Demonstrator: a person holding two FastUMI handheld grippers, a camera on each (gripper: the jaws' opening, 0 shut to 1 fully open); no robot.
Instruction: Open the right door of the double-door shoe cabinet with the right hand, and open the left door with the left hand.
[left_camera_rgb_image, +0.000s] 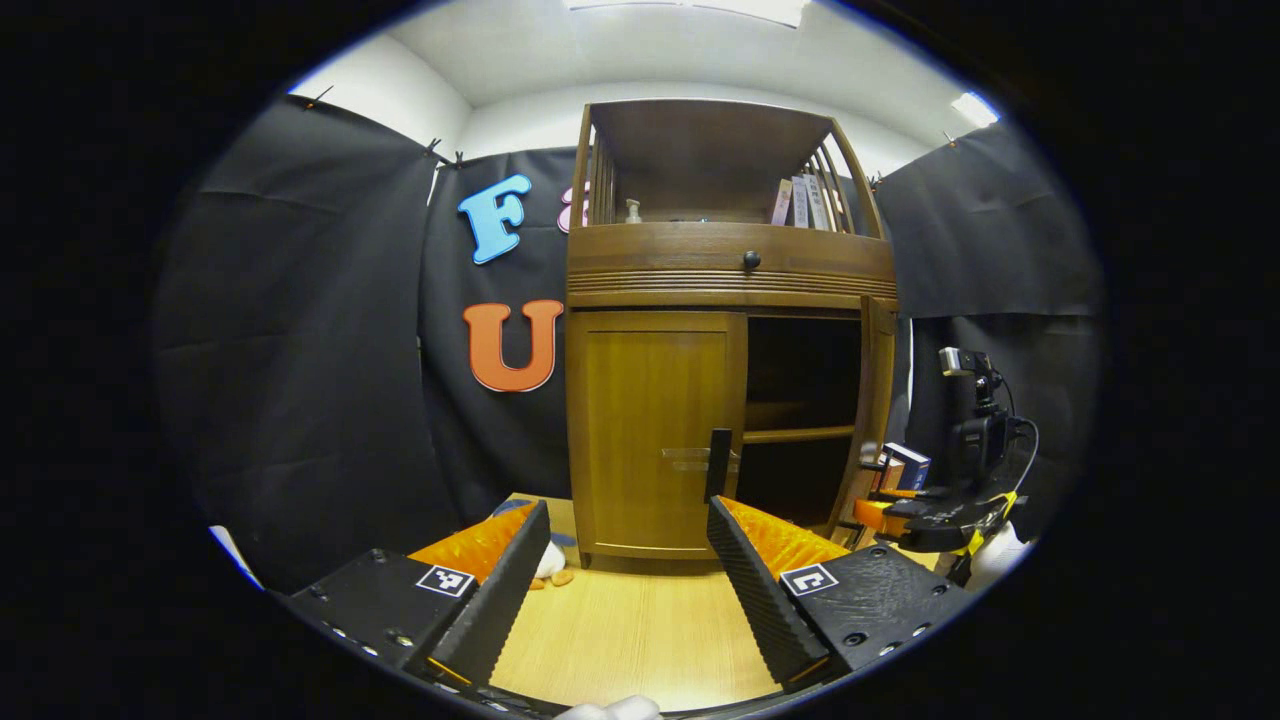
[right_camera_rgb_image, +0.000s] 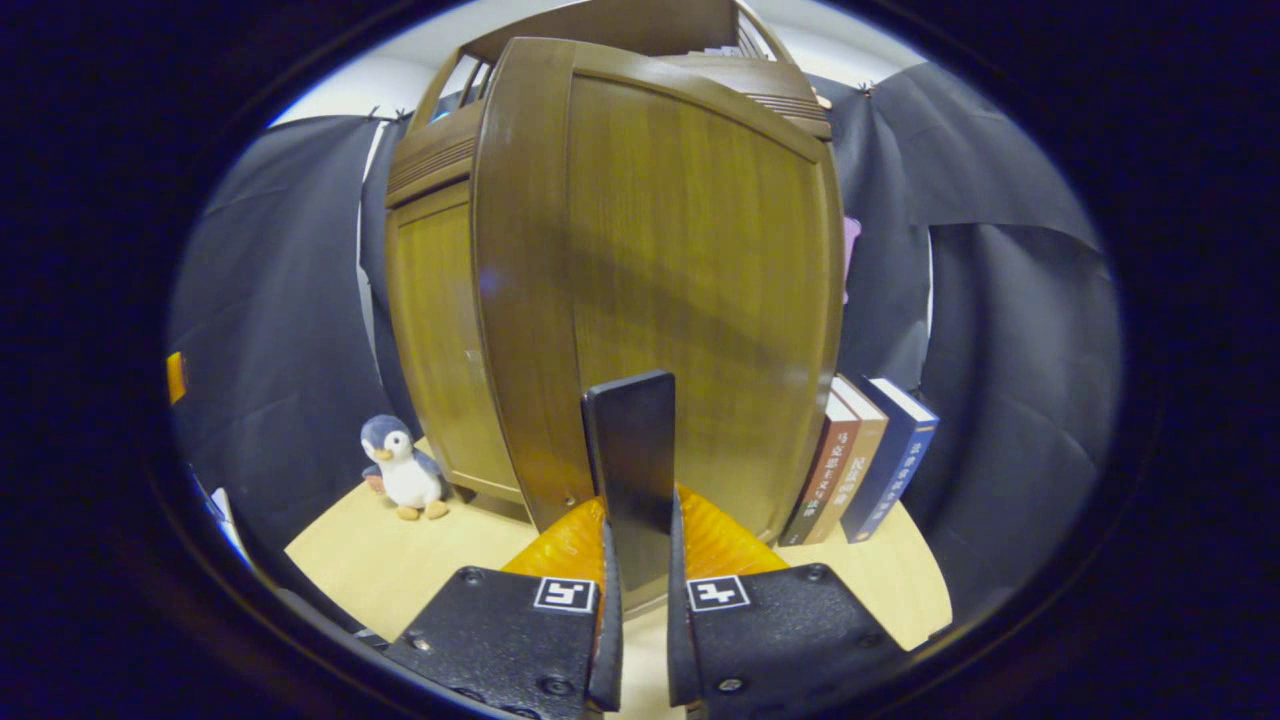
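In the left gripper view the left gripper (left_camera_rgb_image: 628, 580) hangs released, jaws wide, near the shoe cabinet (left_camera_rgb_image: 730, 270), whose left door (left_camera_rgb_image: 655, 430) is closed while the right door (left_camera_rgb_image: 875, 420) stands swung out, with the right gripper (left_camera_rgb_image: 900, 510) by its lower edge. In the right gripper view a toy penguin (right_camera_rgb_image: 405, 470) sits far left on the surface (right_camera_rgb_image: 400, 560); the right gripper (right_camera_rgb_image: 640, 560) is clenched nearly together right at that open door, grip on it unclear, books (right_camera_rgb_image: 865, 455) to the right.

Glossy wooden cabinet (left_camera_rgb_image: 655, 430), matt cloth wall (left_camera_rgb_image: 300, 350)
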